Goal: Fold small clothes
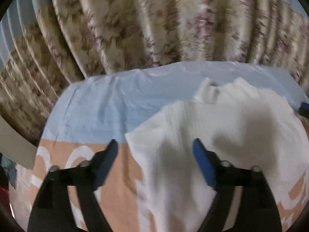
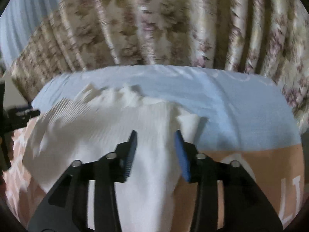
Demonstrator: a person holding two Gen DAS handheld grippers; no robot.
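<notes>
A white ribbed garment (image 1: 222, 119) lies spread on a bed sheet (image 1: 100, 106) that is light blue at the far side and tan with white print nearer. My left gripper (image 1: 155, 145) is open above the garment's left edge, holding nothing. In the right wrist view the same white garment (image 2: 108, 123) lies bunched along its far edge. My right gripper (image 2: 156, 135) is partly open, its blue fingers (image 2: 181, 154) straddling the garment's right part near its right edge. I cannot tell if they touch the cloth.
A floral curtain (image 1: 154, 19) hangs behind the bed, also in the right wrist view (image 2: 164, 23). The right gripper's tip (image 1: 305, 108) shows at the left view's right edge; the left gripper (image 2: 17, 116) at the right view's left edge.
</notes>
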